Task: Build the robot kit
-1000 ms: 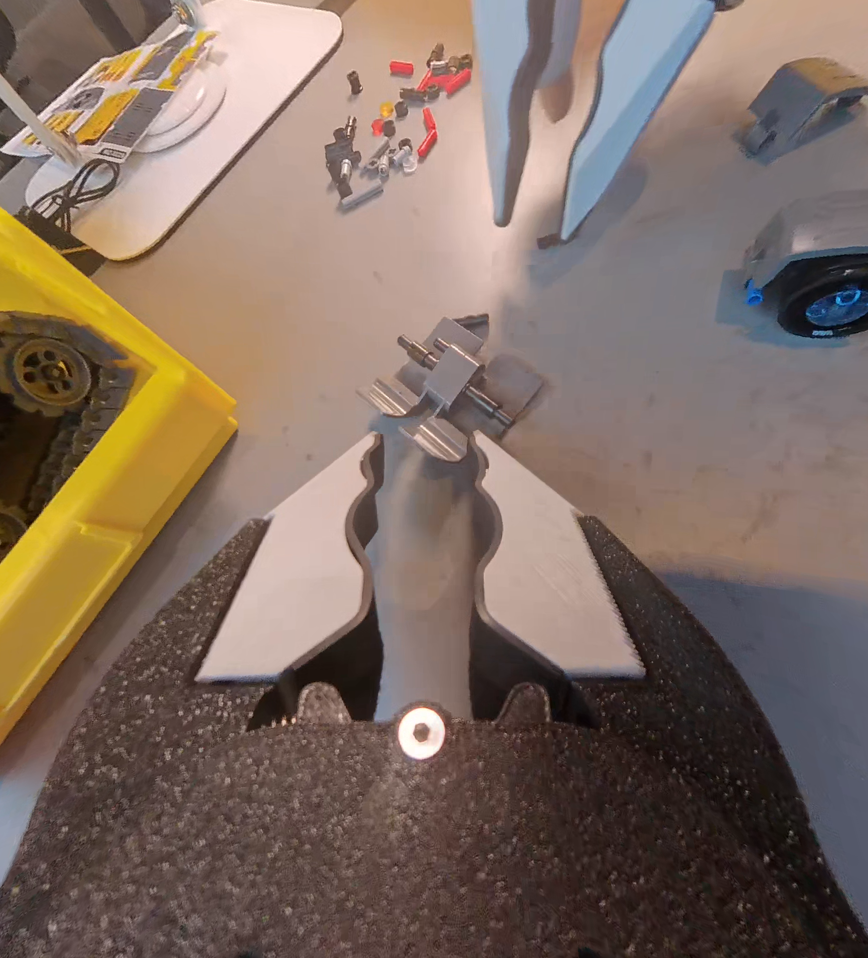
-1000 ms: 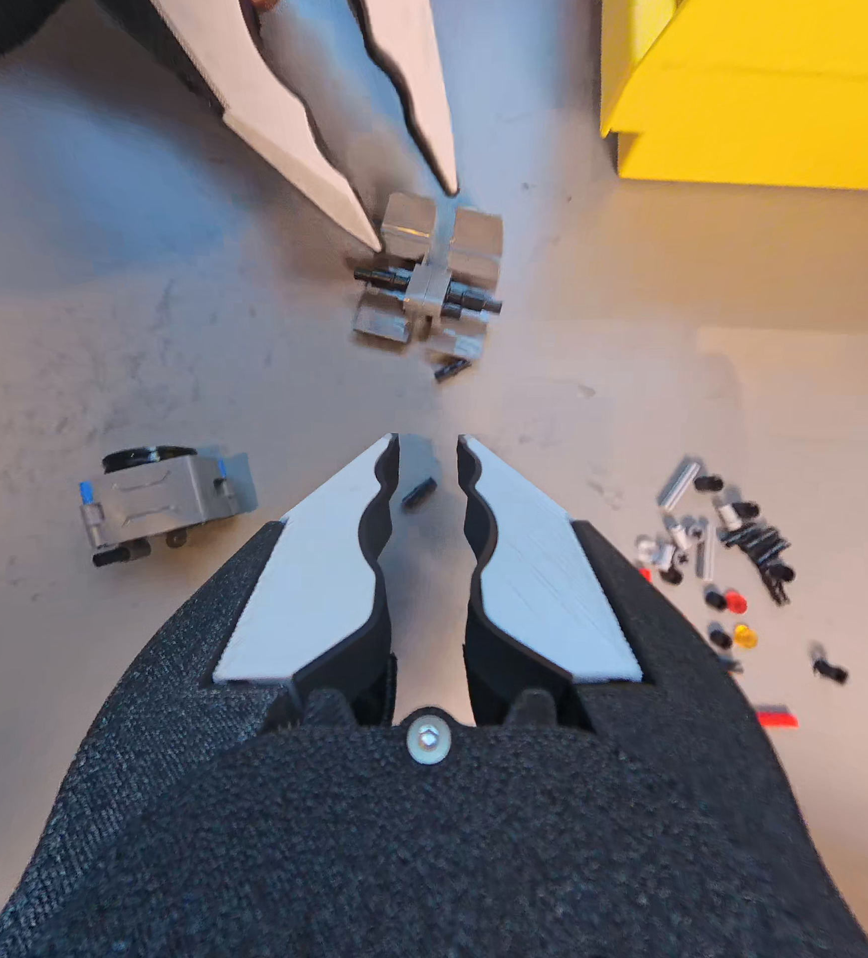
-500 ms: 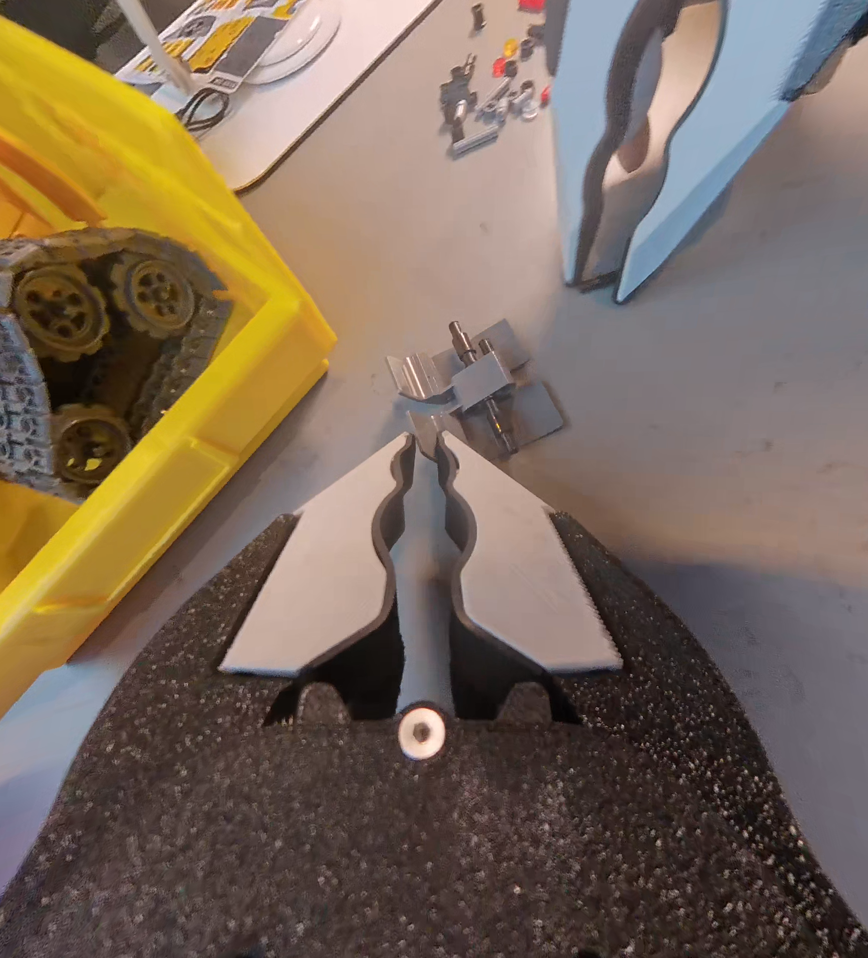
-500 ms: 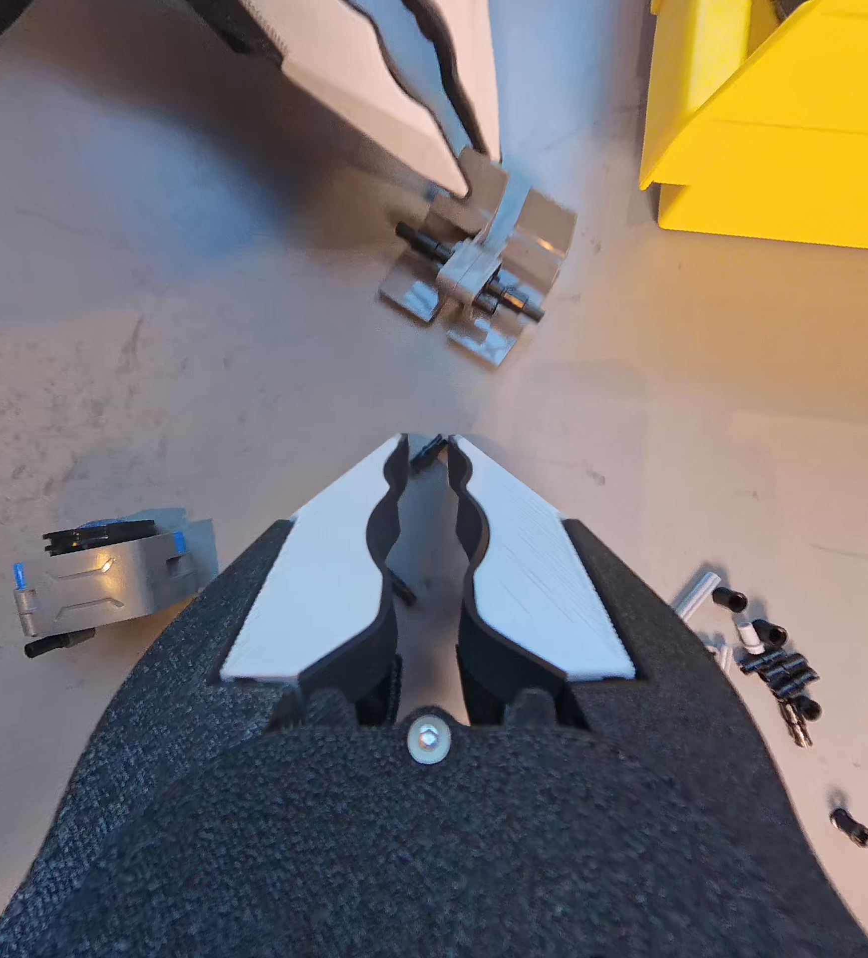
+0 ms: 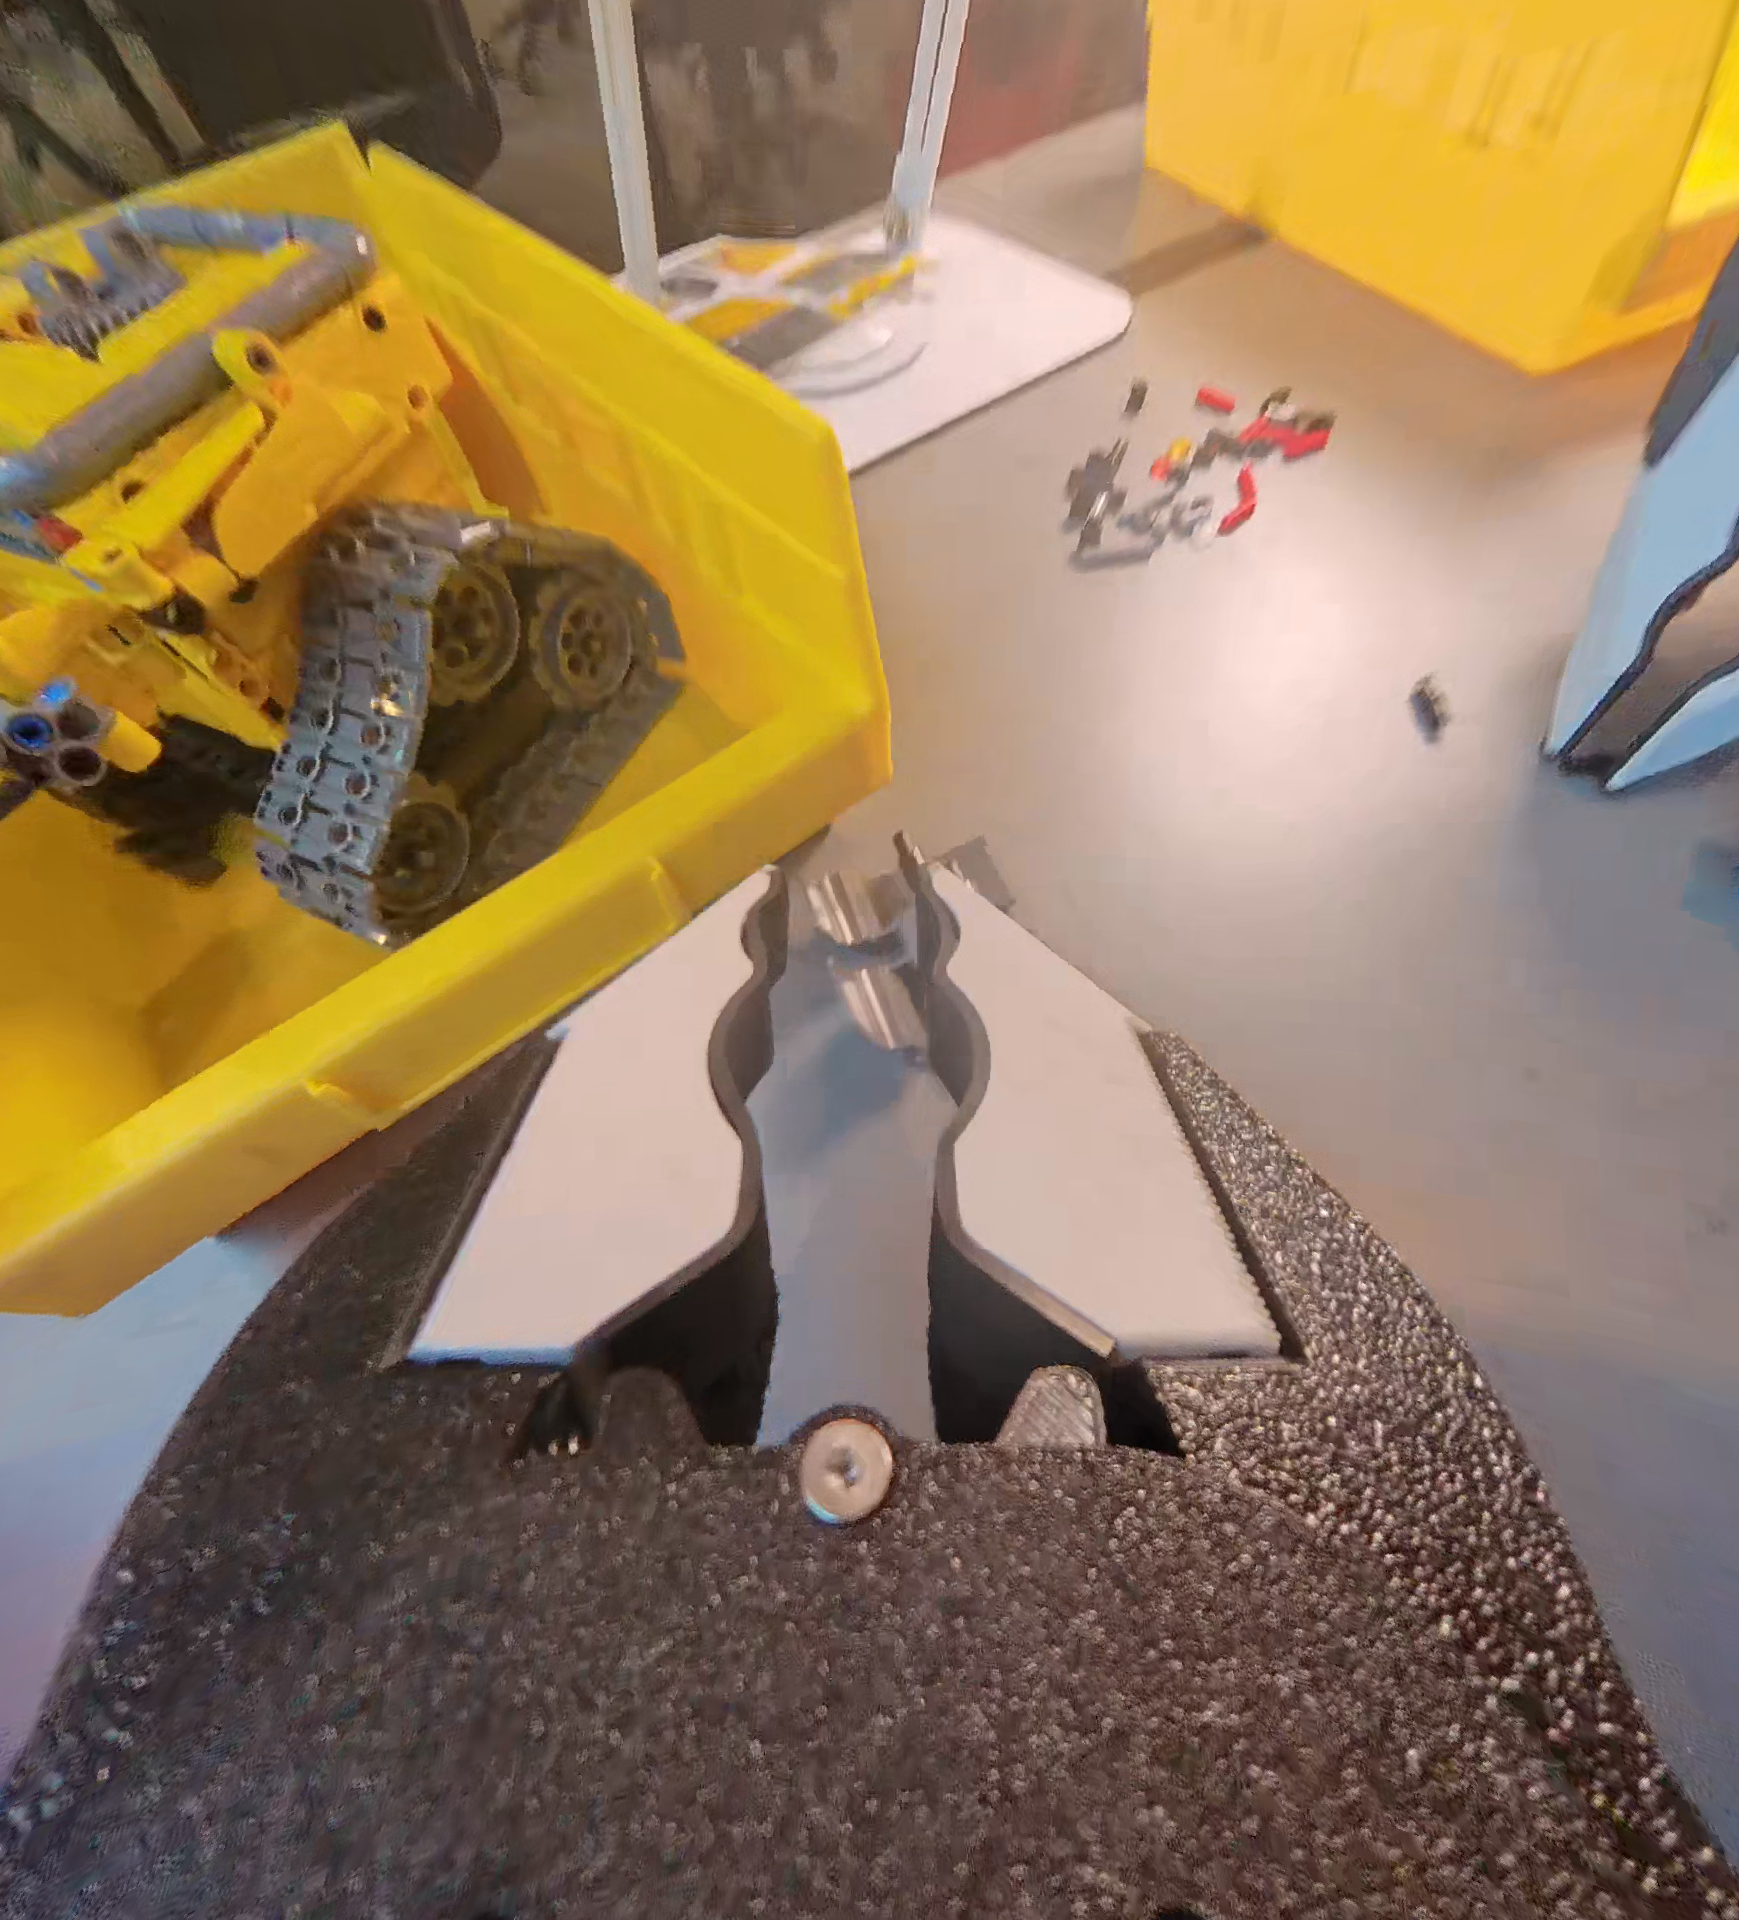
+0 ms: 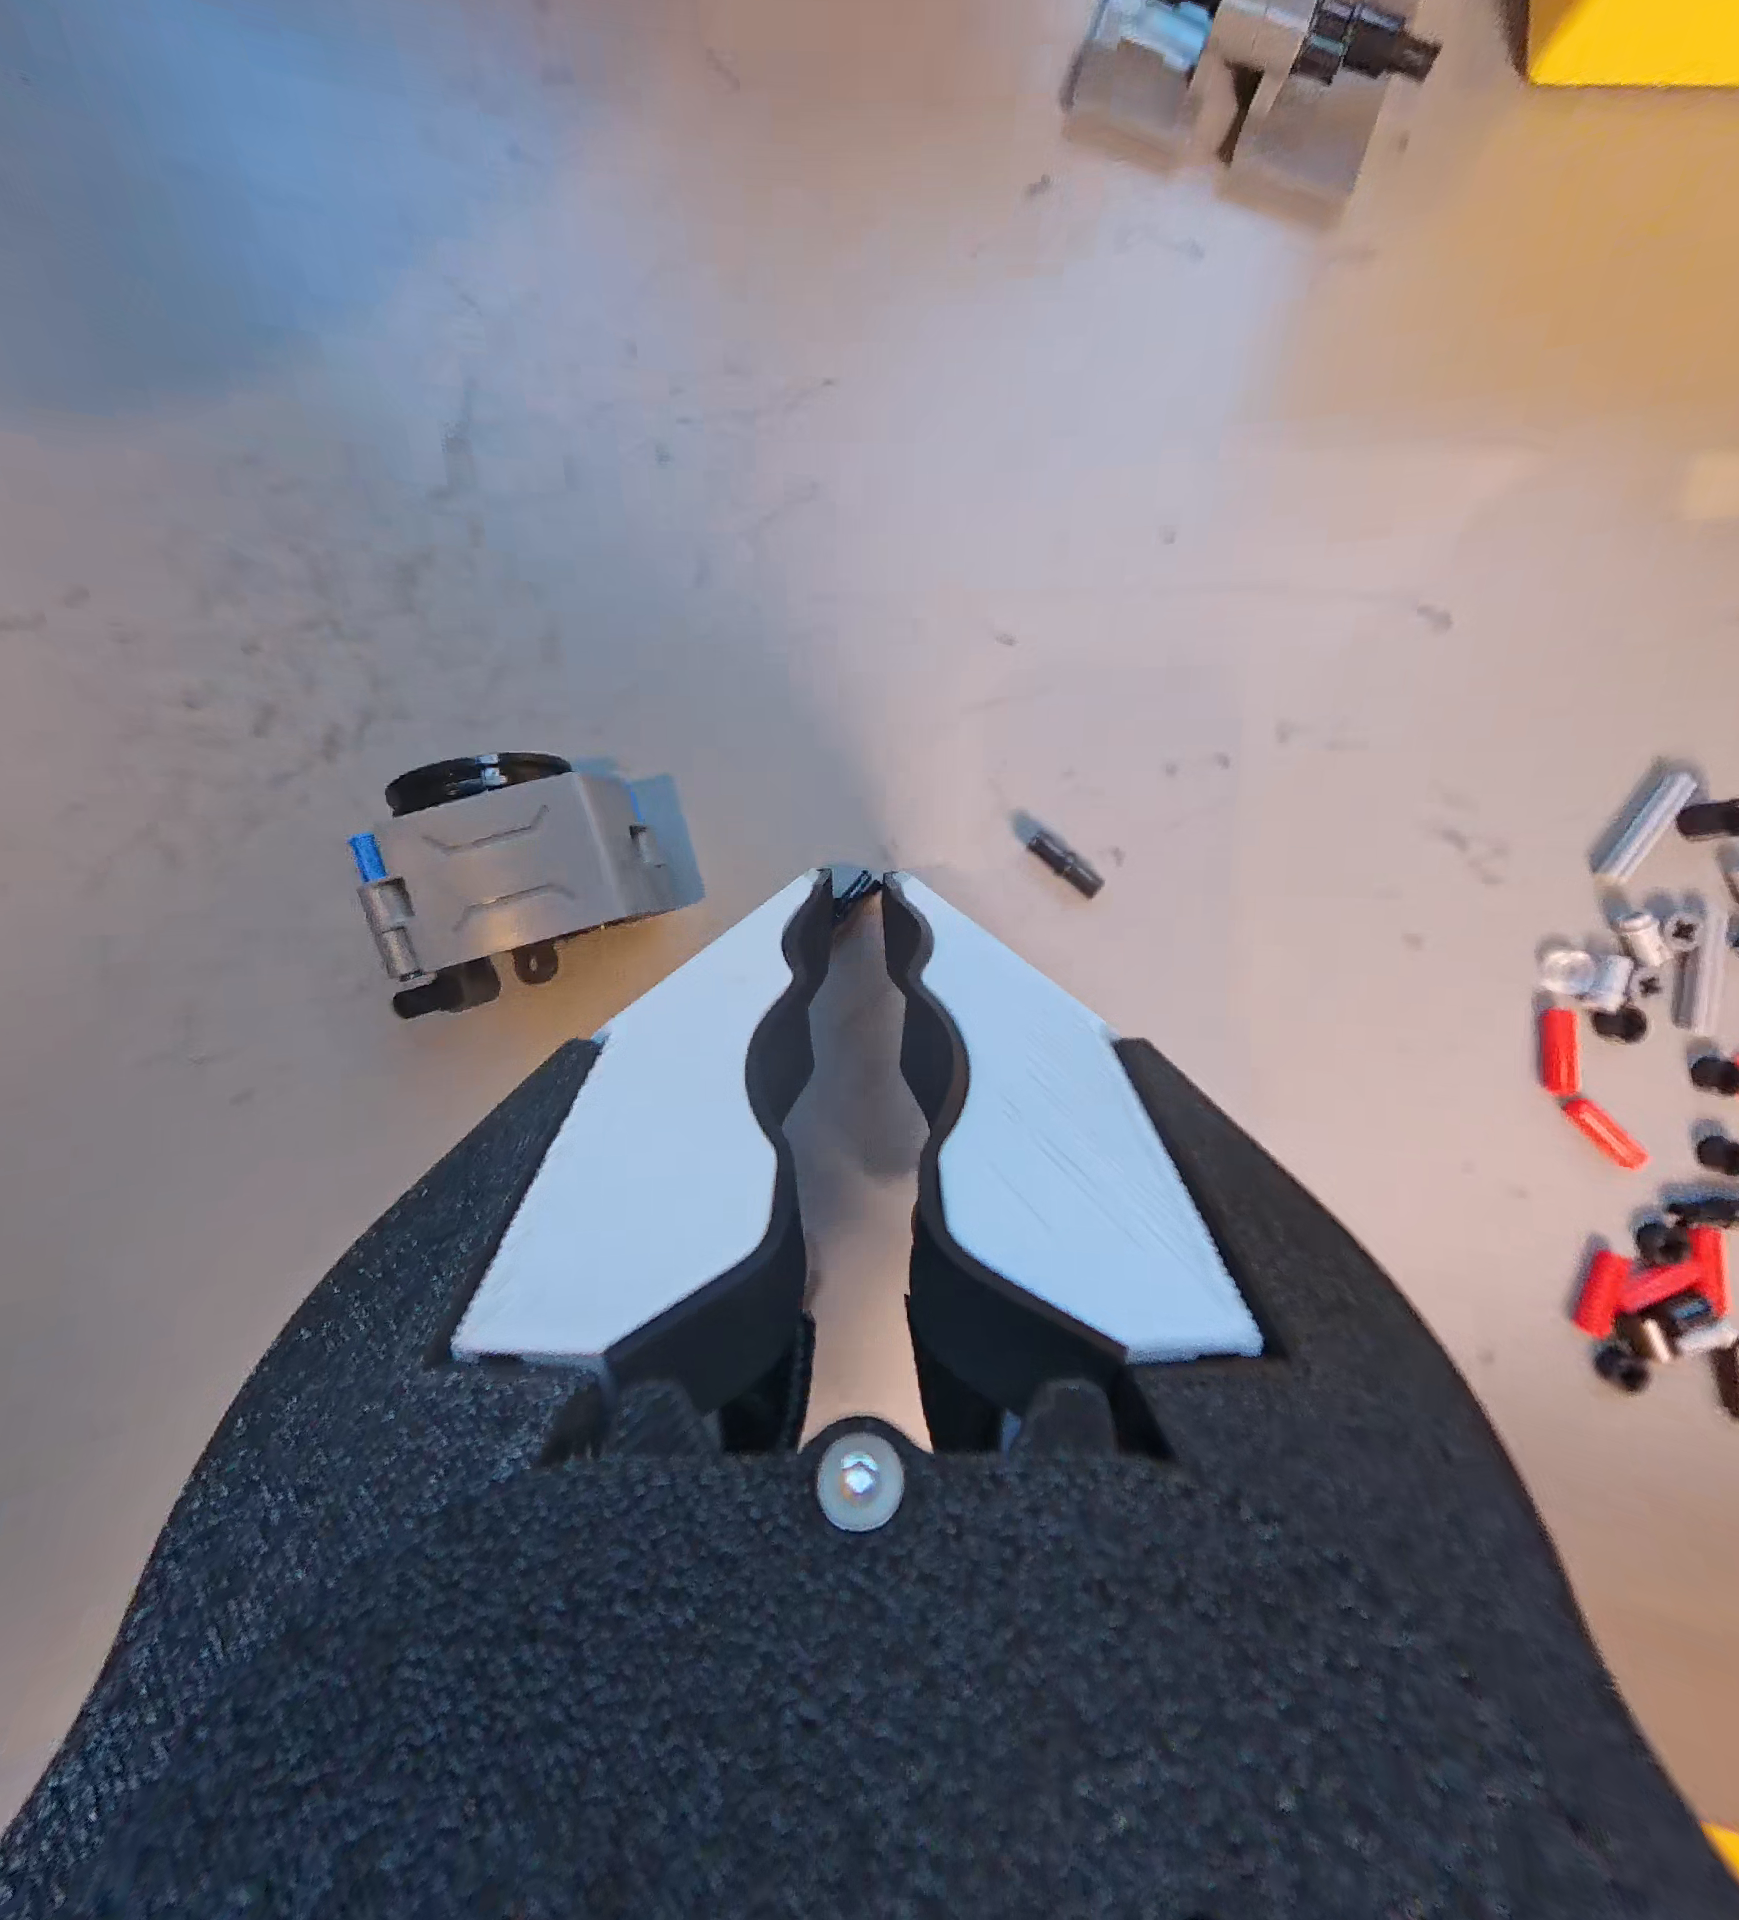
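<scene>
Grey assembly [image 6: 1249, 83] cut off by top edge; small-parts pile [image 5: 1182, 488] blurred

- In the left wrist view, the storage bin [image 5: 574, 1039] stands on the table [image 5: 1364, 1039] at the left, and the tracked brick vehicle [image 5: 325, 644] lies inside it.
- The left gripper [image 5: 849, 894] is just right of the bin, with the small brick assembly [image 5: 870, 966] between its fingers.
- Behind, loose brick parts [image 5: 1187, 488] lie scattered; the flat stand base [image 5: 1000, 322] with the instruction booklet [image 5: 792, 301] is behind them.
- The right gripper [image 5: 1592, 764] is at the far right.
- In the right wrist view, the wheel housing [image 6: 522, 883] lies left of the right gripper [image 6: 854, 883], a single pin [image 6: 1057, 852] just to its right, and the loose parts [image 6: 1675, 1091] farther right.
</scene>
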`<state>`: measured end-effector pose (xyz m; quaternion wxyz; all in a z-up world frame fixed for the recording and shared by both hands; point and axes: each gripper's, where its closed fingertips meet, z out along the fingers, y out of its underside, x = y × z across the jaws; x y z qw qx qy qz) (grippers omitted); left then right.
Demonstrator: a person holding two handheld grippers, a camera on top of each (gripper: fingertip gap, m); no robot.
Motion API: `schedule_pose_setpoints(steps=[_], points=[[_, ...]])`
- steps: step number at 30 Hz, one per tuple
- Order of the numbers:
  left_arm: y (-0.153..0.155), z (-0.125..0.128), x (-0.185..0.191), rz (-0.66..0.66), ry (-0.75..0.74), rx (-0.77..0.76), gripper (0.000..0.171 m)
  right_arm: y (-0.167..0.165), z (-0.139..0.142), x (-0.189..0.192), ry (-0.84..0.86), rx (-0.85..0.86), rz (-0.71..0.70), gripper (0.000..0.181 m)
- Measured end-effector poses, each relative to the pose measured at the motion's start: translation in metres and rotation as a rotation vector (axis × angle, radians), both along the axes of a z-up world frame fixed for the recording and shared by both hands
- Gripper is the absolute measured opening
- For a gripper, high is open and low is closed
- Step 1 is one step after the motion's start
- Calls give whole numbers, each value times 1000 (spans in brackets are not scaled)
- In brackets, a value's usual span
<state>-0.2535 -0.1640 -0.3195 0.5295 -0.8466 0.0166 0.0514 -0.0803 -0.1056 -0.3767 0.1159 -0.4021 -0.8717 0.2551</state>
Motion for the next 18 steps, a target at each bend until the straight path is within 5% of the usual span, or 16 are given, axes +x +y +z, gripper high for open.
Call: schedule_pose_setpoints(steps=[5, 18], points=[[3, 21, 17, -57, -7, 133, 25, 5, 11, 1, 107, -22, -79, 16], [6, 23, 39, -122, -7, 164, 29, 29, 113, 34, 719, -382, -499, 43]])
